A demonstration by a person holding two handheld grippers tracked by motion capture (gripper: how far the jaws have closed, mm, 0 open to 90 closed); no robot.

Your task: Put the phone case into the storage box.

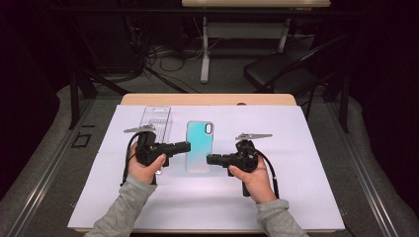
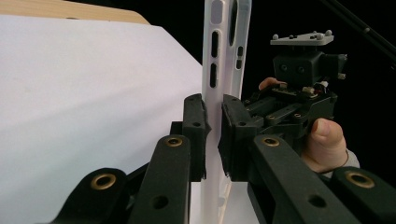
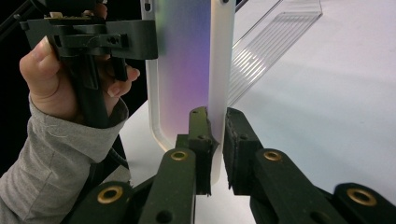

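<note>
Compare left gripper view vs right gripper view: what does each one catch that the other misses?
Left gripper view alone: the case's slotted side edge with button cutouts, the right gripper with its grey three-cornered plate.
Right gripper view alone: the clear ribbed plastic package, the grey sleeve, the left gripper's body.
Both: the translucent teal-to-lilac phone case, pinched edge-on between each camera's own jaws, and the white table sheet.

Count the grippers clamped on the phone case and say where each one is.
2. The left gripper clamps the left edge of the phone case; the right gripper clamps its right edge, nearer the person. Nothing hides another.
</note>
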